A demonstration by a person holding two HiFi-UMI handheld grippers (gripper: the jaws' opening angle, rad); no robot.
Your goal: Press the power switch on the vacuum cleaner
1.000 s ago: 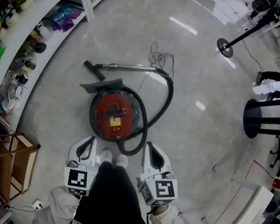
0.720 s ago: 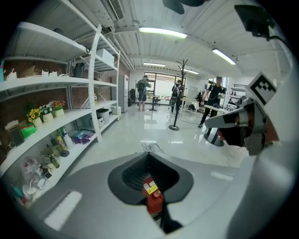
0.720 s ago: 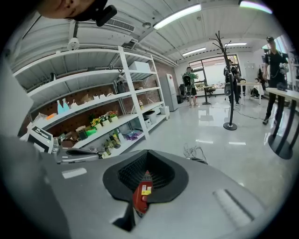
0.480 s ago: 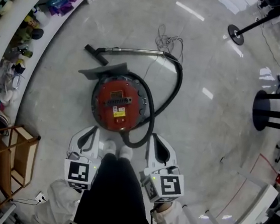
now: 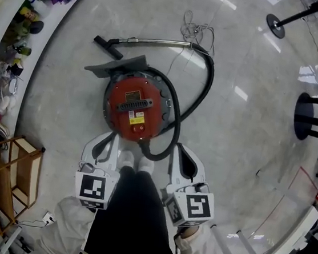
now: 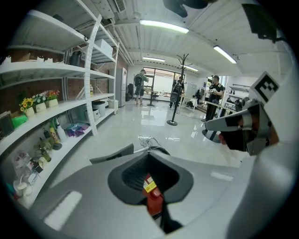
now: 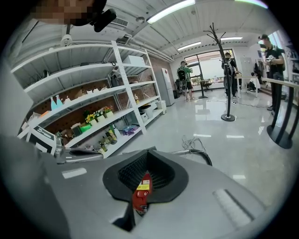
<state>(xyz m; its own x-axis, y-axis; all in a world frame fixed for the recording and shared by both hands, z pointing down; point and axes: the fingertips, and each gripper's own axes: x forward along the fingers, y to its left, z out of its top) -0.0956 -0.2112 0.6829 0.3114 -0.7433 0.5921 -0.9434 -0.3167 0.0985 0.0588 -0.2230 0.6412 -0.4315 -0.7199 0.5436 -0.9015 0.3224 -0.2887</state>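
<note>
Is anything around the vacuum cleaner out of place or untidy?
Nothing damaged or spilled. The cord lies in a loose tangle on the floor beyond the wand, not wound up, and the hose loops round the vacuum: a possible trip risk.

"Head cam, where's it?"

"Up top, aimed steeply down at the round red canister vacuum cleaner, fairly far off."

"Gripper cams?"

"Low. One each on the left gripper & right gripper, facing fwd along the jaws. Both catch that vacuum close, plus the white metal shelving."
</note>
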